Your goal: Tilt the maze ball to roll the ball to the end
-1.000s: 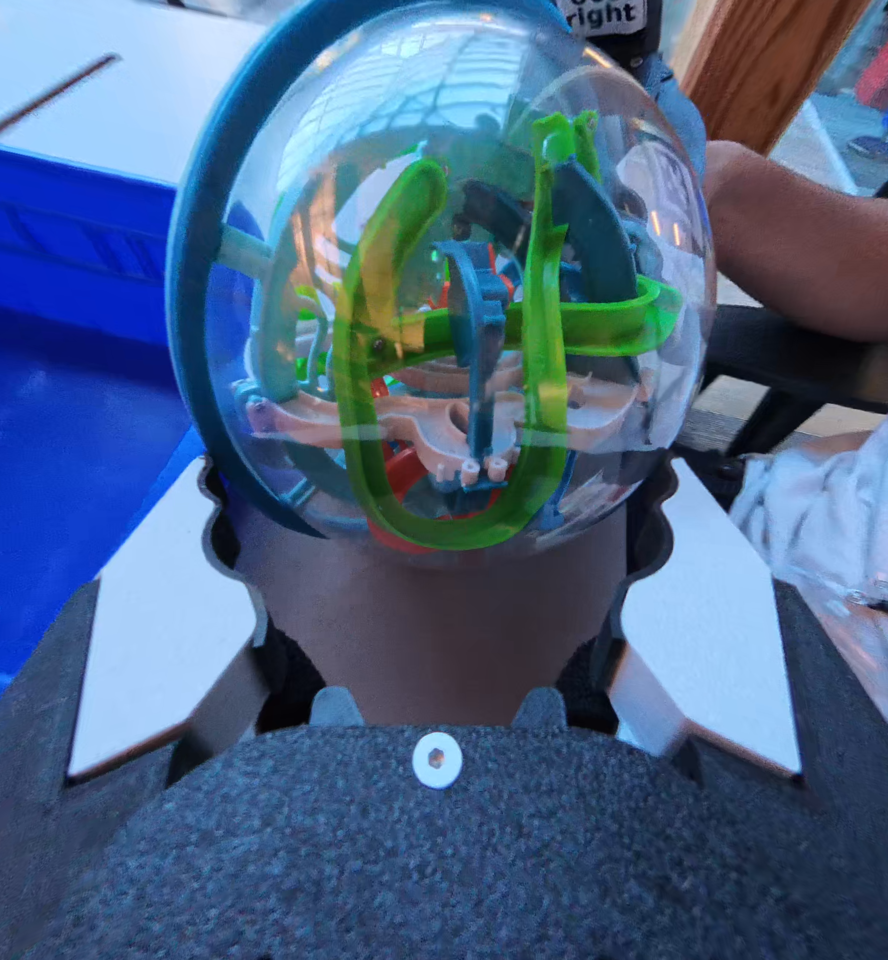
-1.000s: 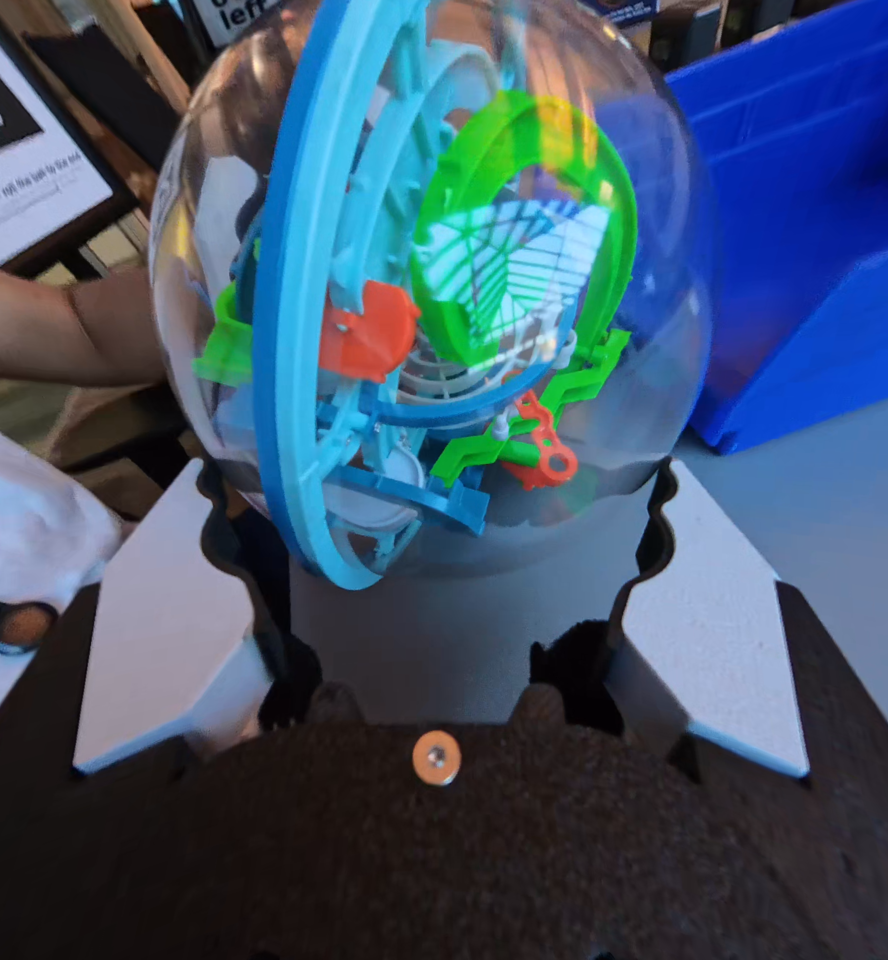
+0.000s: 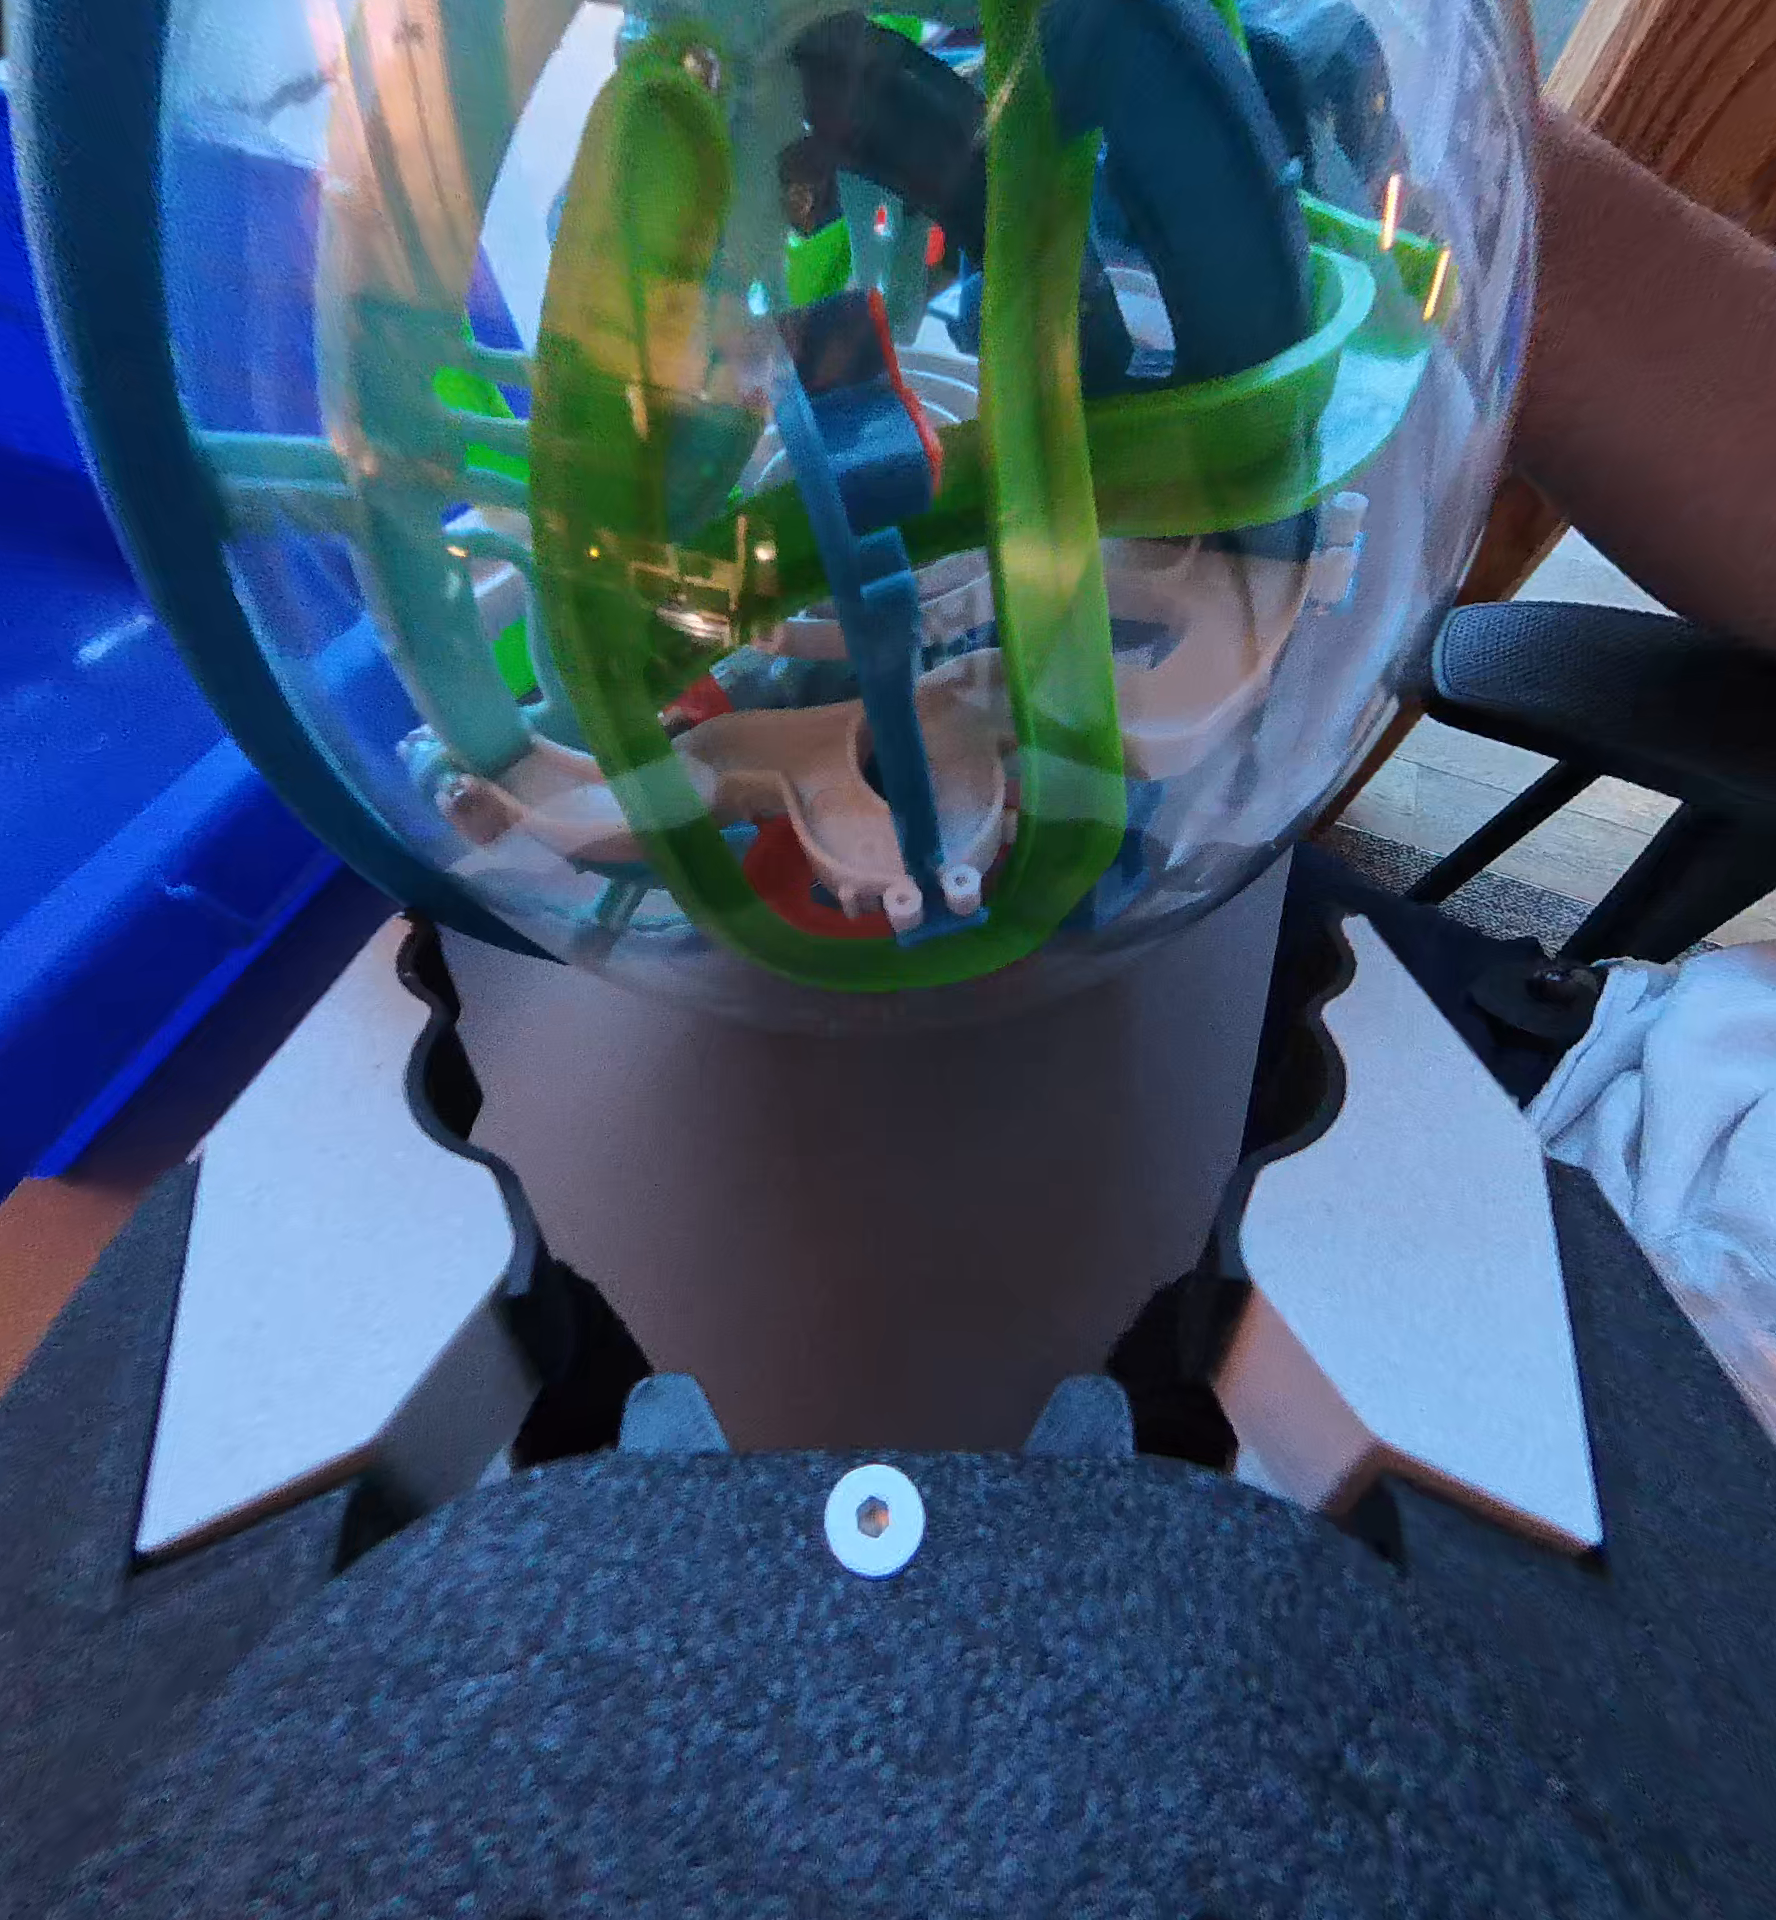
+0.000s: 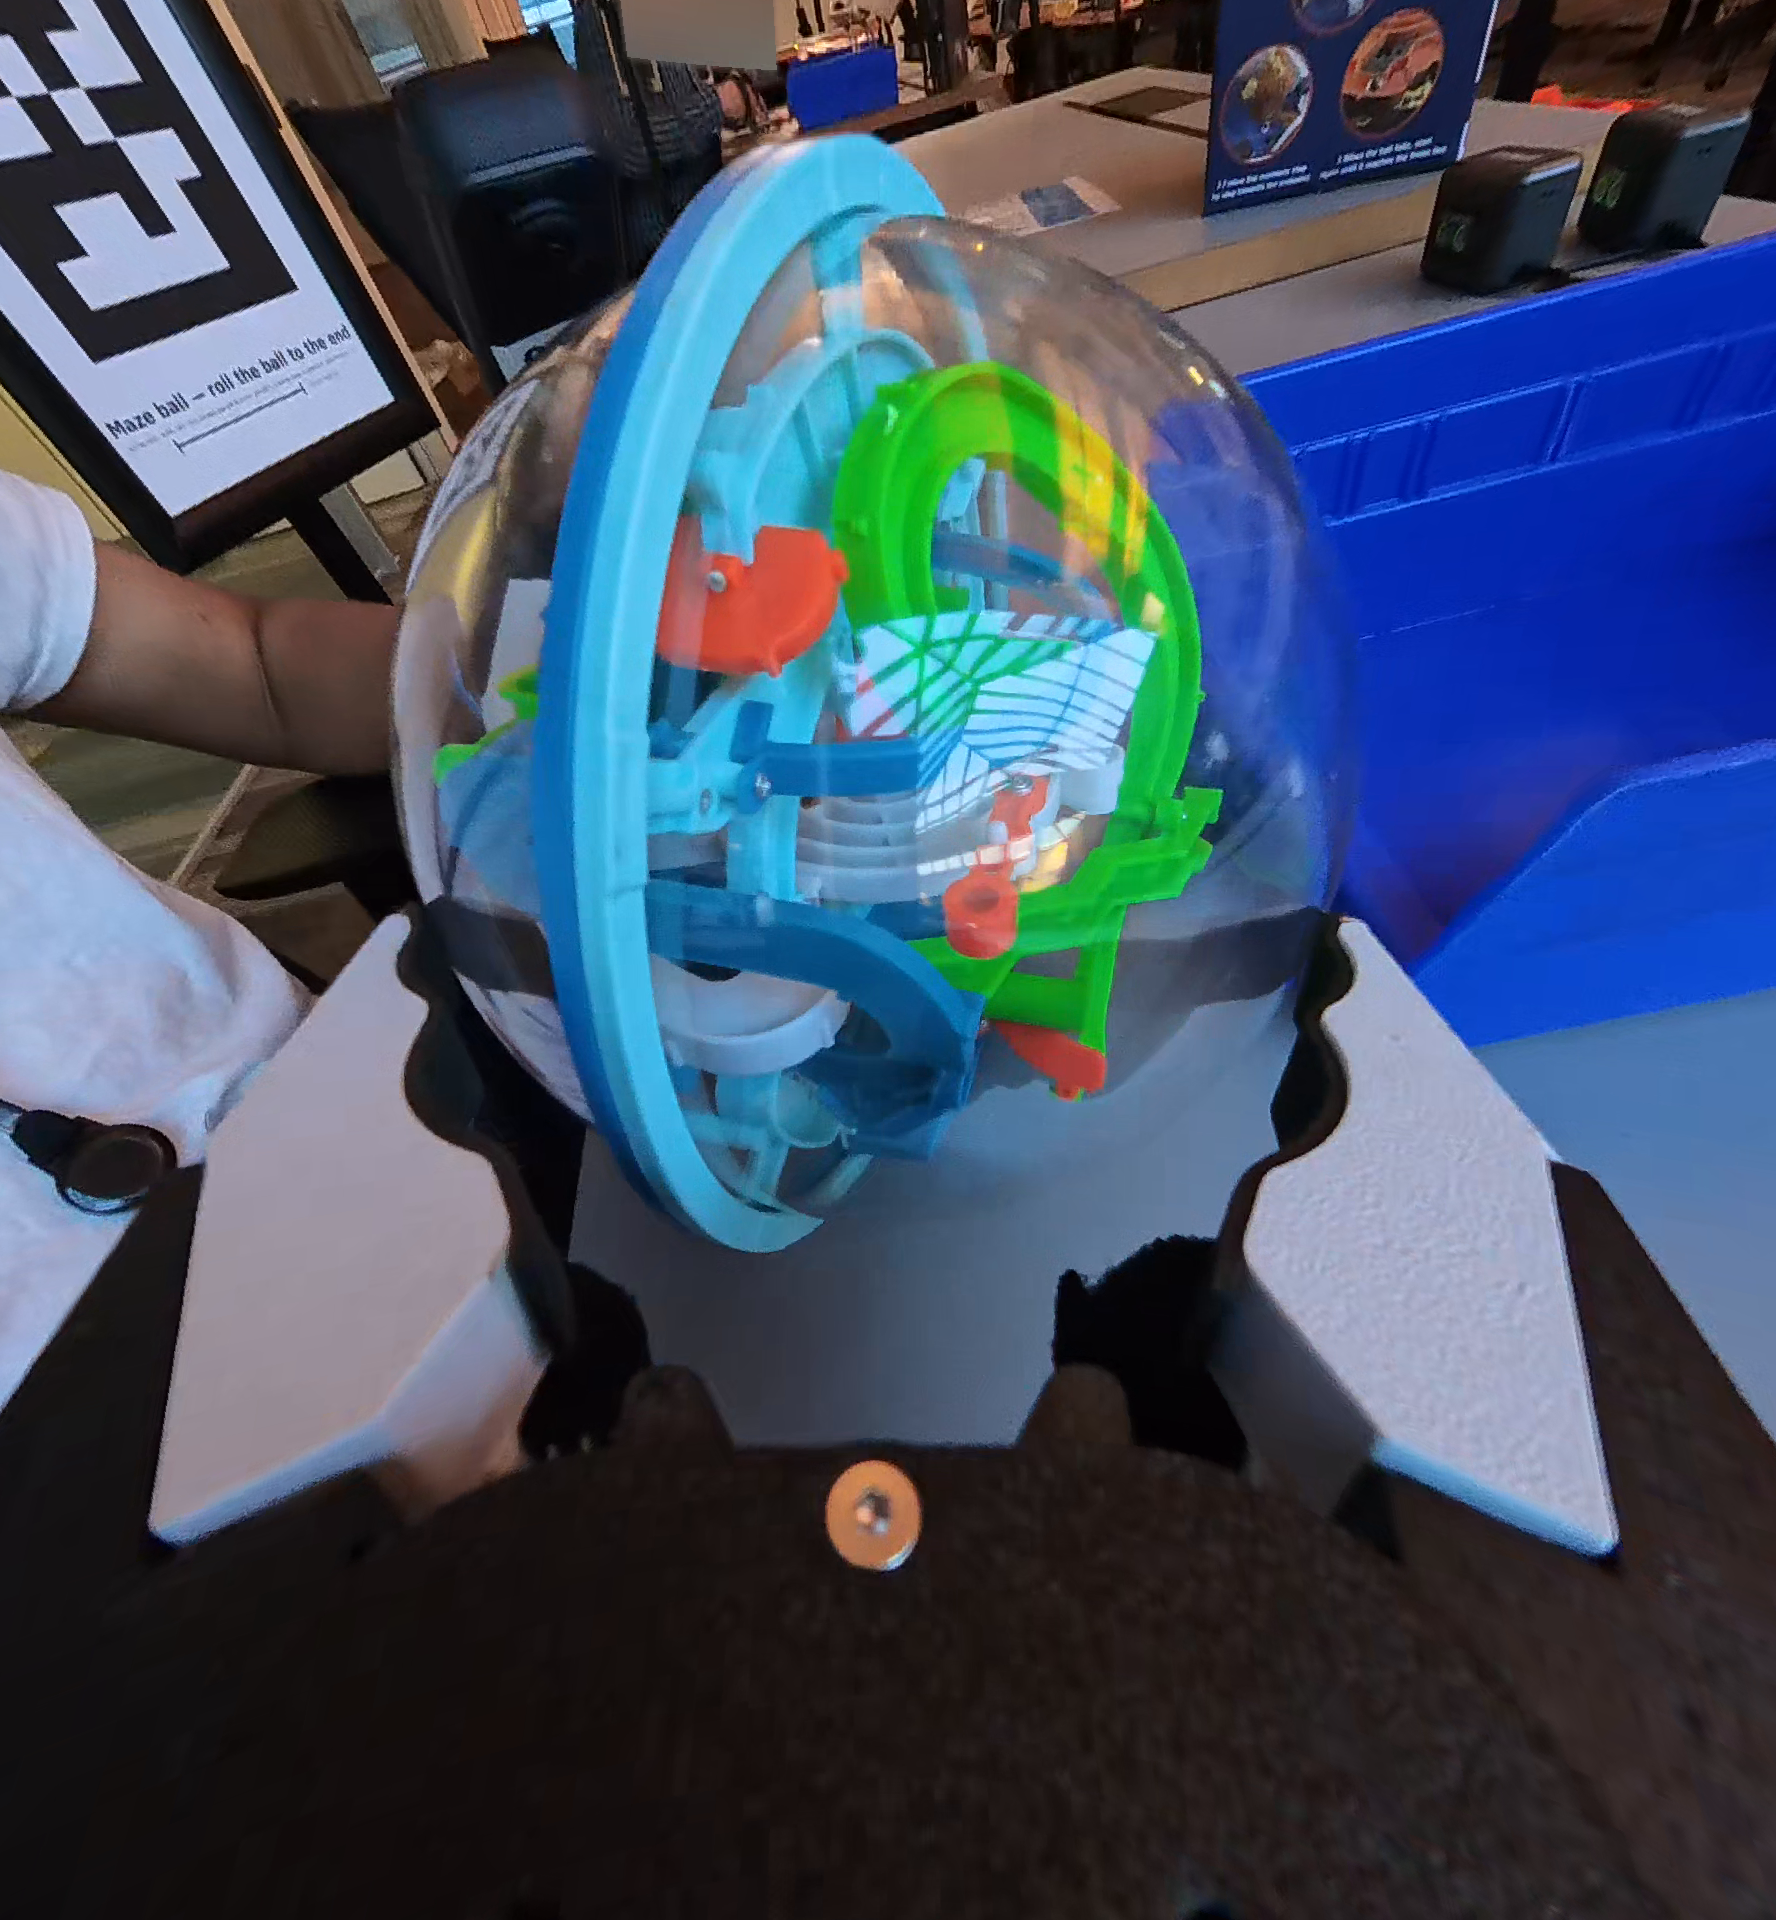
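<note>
My left tongs (image 3: 868, 997) and right tongs (image 4: 868, 1039) each clamp the clear maze ball (image 4: 863, 675) from opposite sides, holding it above the grey bench (image 4: 1642, 1101), a blue bin (image 4: 1590, 582) close alongside. A bare forearm (image 4: 240, 665) extends behind.

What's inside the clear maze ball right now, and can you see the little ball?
Inside the maze ball: green track, blue ramps, orange pieces and white parts. Overlapping tracks and glare hide much; I cannot pick out the small rolling ball in either view.
</note>
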The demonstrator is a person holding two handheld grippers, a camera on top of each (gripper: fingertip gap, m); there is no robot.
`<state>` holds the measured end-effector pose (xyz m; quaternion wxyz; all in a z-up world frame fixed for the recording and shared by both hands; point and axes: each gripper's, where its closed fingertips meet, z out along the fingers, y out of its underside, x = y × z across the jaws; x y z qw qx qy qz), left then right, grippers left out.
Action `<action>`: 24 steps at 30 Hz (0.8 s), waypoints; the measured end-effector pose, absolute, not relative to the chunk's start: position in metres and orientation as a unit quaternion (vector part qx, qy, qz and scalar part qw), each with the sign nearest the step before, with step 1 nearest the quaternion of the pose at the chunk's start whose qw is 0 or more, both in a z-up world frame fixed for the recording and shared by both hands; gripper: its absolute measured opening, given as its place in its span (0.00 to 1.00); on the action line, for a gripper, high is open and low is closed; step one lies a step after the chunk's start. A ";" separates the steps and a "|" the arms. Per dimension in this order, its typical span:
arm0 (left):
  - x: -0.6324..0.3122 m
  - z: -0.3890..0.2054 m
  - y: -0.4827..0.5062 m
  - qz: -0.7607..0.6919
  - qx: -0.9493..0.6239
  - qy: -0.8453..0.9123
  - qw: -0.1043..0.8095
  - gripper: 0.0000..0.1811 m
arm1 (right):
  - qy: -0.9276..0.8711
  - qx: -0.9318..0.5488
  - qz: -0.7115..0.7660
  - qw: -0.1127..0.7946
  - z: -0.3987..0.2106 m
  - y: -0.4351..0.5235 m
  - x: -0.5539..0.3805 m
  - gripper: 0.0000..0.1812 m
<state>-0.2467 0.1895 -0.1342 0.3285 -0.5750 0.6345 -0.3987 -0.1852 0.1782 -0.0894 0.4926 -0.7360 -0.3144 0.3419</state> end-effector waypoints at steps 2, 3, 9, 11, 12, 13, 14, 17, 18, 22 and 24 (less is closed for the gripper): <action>-0.246 -0.131 0.188 -0.397 -0.569 0.636 0.339 0.86 | -0.343 -0.731 0.309 0.503 -0.091 0.175 -0.185 0.84; -0.245 -0.128 0.188 -0.394 -0.562 0.636 0.354 0.87 | -0.365 -0.729 0.279 0.507 -0.093 0.173 -0.186 0.84; -0.243 -0.118 0.194 -0.386 -0.558 0.625 0.386 0.85 | -0.388 -0.744 0.224 0.496 -0.100 0.172 -0.187 0.84; -0.242 -0.121 0.196 -0.386 -0.563 0.625 0.379 0.85 | -0.371 -0.746 0.247 0.495 -0.098 0.174 -0.187 0.84; -0.242 -0.124 0.196 -0.384 -0.567 0.626 0.373 0.85 | -0.362 -0.747 0.261 0.493 -0.097 0.175 -0.187 0.84; -0.243 -0.128 0.196 -0.381 -0.570 0.628 0.367 0.85 | -0.351 -0.747 0.275 0.493 -0.095 0.175 -0.187 0.84; -0.243 -0.131 0.195 -0.380 -0.573 0.630 0.362 0.85 | -0.344 -0.745 0.286 0.494 -0.093 0.175 -0.187 0.84; -0.243 -0.137 0.192 -0.385 -0.574 0.630 0.353 0.84 | -0.335 -0.736 0.303 0.505 -0.088 0.175 -0.186 0.83; -0.243 -0.137 0.192 -0.387 -0.574 0.629 0.353 0.84 | -0.334 -0.735 0.304 0.505 -0.088 0.175 -0.186 0.83; -0.241 -0.136 0.193 -0.392 -0.573 0.627 0.352 0.83 | -0.333 -0.735 0.304 0.506 -0.088 0.175 -0.185 0.84; -0.241 -0.137 0.193 -0.390 -0.570 0.629 0.356 0.81 | -0.352 -0.726 0.279 0.520 -0.086 0.174 -0.186 0.84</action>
